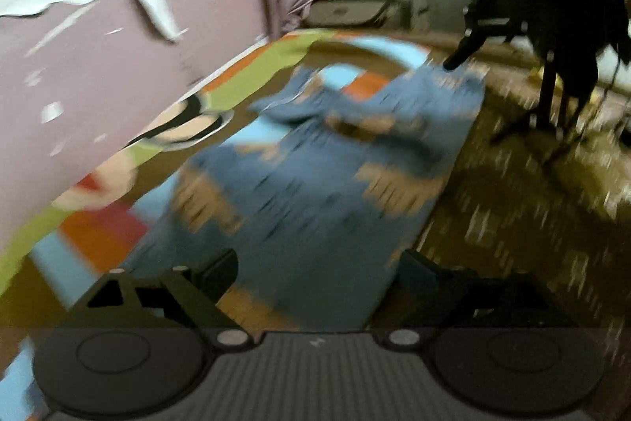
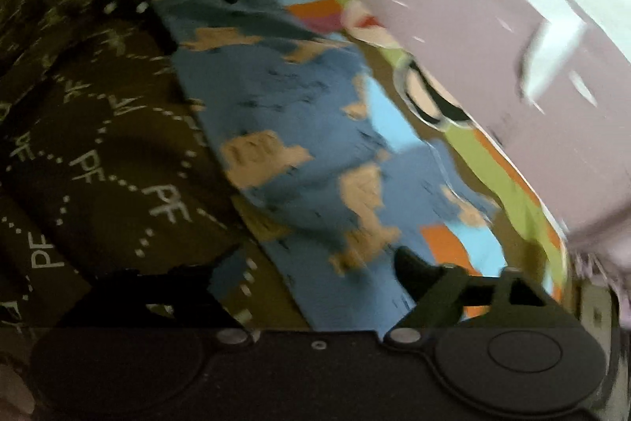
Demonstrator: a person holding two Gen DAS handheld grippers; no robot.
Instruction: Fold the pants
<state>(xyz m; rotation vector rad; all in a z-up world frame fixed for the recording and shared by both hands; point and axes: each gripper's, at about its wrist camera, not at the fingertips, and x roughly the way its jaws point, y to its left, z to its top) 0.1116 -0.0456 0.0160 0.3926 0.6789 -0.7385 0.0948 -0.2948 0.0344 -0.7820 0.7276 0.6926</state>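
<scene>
On the bed: one pair of blue pants (image 1: 315,184) with tan patches, spread flat across a brown printed cover (image 2: 98,164) and a colourful cartoon sheet (image 1: 276,58), reaching toward the wall-side edge. Two tools, left tool (image 1: 315,275) and right tool (image 2: 315,275), both spread wide, nothing between the fingers, both just above the near end of the pants. Only from the left wrist: a dark chair (image 1: 552,26) and shelves beyond the bed. Only from the right wrist: white "PF" lettering on the cover. Everything motion-blurred; pant legs and folds hard to make out.
</scene>
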